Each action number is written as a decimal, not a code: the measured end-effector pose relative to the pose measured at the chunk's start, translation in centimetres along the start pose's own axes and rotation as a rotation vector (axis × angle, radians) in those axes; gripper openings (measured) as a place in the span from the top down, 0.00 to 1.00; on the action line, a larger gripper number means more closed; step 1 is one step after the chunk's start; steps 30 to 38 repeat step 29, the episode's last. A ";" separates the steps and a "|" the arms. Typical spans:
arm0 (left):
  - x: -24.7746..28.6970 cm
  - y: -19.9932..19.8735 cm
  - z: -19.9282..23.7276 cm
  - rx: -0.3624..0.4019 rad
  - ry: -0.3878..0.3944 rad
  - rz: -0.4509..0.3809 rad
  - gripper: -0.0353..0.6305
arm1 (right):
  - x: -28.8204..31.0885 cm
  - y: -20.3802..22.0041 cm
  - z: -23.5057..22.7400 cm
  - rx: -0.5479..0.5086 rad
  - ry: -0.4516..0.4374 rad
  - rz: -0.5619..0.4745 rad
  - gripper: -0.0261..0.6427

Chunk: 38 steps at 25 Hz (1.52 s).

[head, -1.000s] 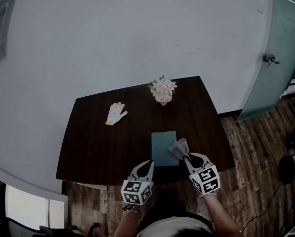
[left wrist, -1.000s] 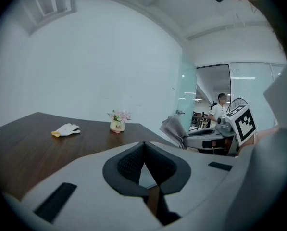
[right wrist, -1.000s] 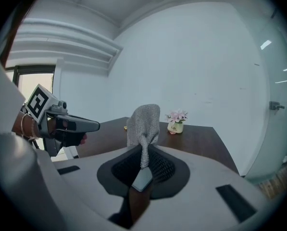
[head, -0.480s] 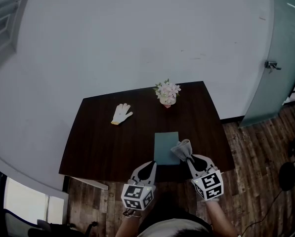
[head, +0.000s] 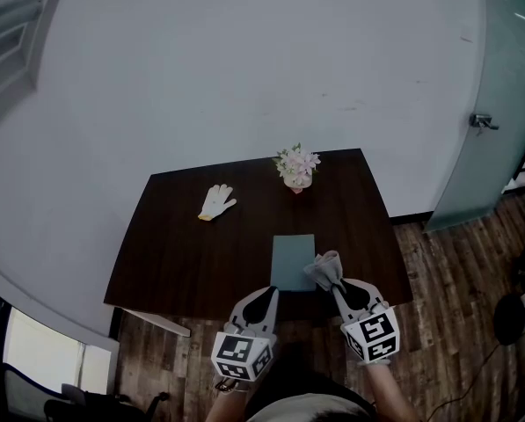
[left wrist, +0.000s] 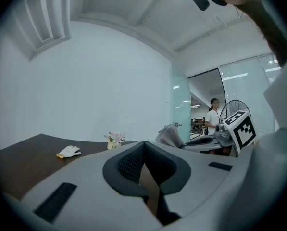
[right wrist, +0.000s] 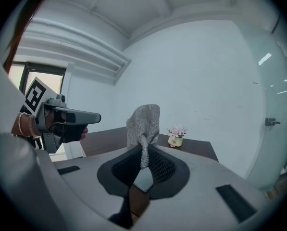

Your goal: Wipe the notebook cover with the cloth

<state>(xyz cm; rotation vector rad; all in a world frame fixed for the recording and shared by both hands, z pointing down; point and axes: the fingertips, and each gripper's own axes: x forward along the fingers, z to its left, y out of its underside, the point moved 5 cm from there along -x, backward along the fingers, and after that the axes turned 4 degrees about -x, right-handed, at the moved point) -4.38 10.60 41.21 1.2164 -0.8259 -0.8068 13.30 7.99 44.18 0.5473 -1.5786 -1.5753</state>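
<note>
A teal notebook lies flat near the front edge of the dark table. My right gripper is shut on a grey cloth, which bunches up over the notebook's near right corner. In the right gripper view the cloth stands up out of the closed jaws of the right gripper. I cannot tell if the cloth touches the cover. My left gripper hovers at the table's front edge, just left of the notebook, shut and holding nothing; the left gripper shows its jaws meeting.
A white glove lies at the table's back left. A small pot of pink flowers stands at the back edge. A pale wall rises behind the table; a glass door stands to the right. Wooden floor surrounds the table.
Both grippers have drawn slightly back toward the table's front edge. The right one still holds the cloth at the notebook's near right corner. The notebook has not moved.
</note>
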 end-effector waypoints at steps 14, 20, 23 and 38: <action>-1.8 -1.6 -2.6 0.010 -0.004 -0.045 0.92 | -2.6 -1.3 0.5 -0.022 -0.010 -0.034 0.90; -1.8 -1.6 -3.1 0.009 0.008 -0.041 0.92 | -2.8 -1.5 0.5 -0.025 -0.008 -0.036 0.90; -1.6 -1.9 -3.3 0.010 0.016 -0.045 0.92 | -2.7 -1.4 0.5 -0.029 -0.008 -0.028 0.90; -1.2 -2.5 -2.9 0.011 0.023 -0.058 0.92 | -2.2 -1.5 0.5 -0.029 -0.010 -0.020 0.90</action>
